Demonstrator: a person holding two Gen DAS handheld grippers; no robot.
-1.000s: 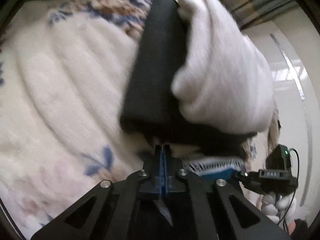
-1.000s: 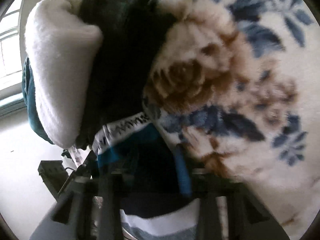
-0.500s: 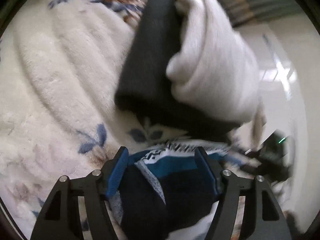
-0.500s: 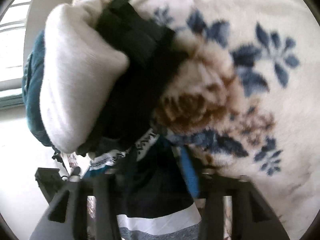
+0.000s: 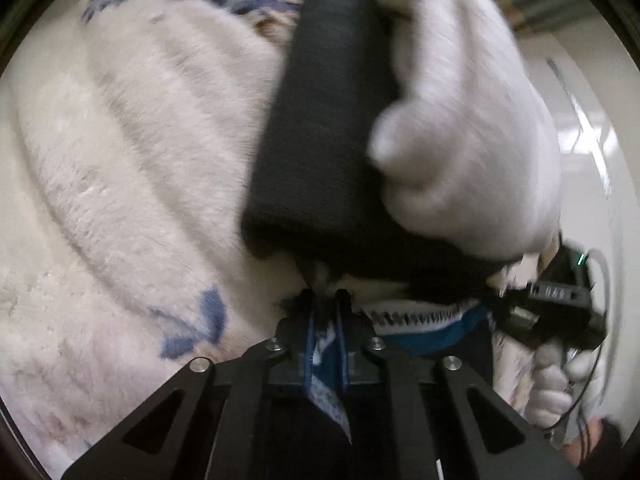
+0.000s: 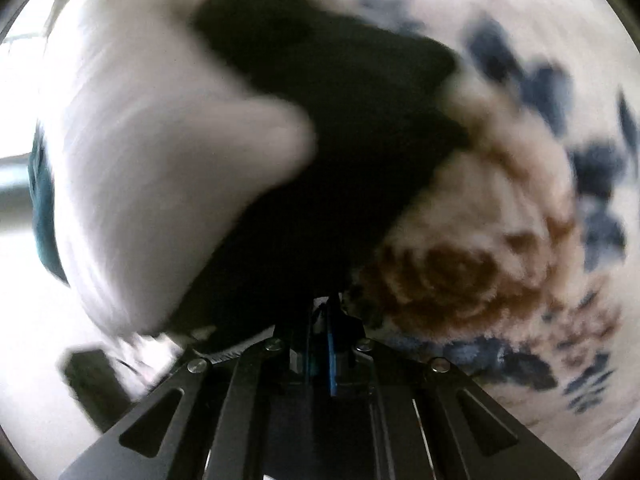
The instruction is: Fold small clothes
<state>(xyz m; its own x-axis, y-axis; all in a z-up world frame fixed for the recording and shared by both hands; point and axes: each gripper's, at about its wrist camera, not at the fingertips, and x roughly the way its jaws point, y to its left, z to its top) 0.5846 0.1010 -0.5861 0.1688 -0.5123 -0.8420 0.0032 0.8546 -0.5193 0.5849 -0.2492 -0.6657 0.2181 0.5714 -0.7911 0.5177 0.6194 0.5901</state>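
Note:
A small dark garment with a teal and white patterned waistband [image 5: 432,322] lies on a white fluffy flowered blanket [image 5: 132,184]. My left gripper [image 5: 326,300] is shut on the waistband's left end, with cloth pinched between the blue pads. My right gripper [image 6: 324,316] is shut on the same garment's other end, which is mostly hidden in that view; the gripper also shows in the left wrist view [image 5: 560,304]. Right behind both grippers lies a stack of folded clothes: a black piece [image 5: 320,128] and a white one [image 5: 472,132], also in the right wrist view [image 6: 328,152].
The blanket with brown and blue flowers [image 6: 460,276] spreads to the right in the right wrist view. A teal cloth [image 6: 42,216] peeks out behind the white piece. A pale floor [image 5: 592,128] lies beyond the blanket's edge.
Half a second ago both grippers stood open around the waistband. Both have now shut on it. The right wrist view is blurred by motion.

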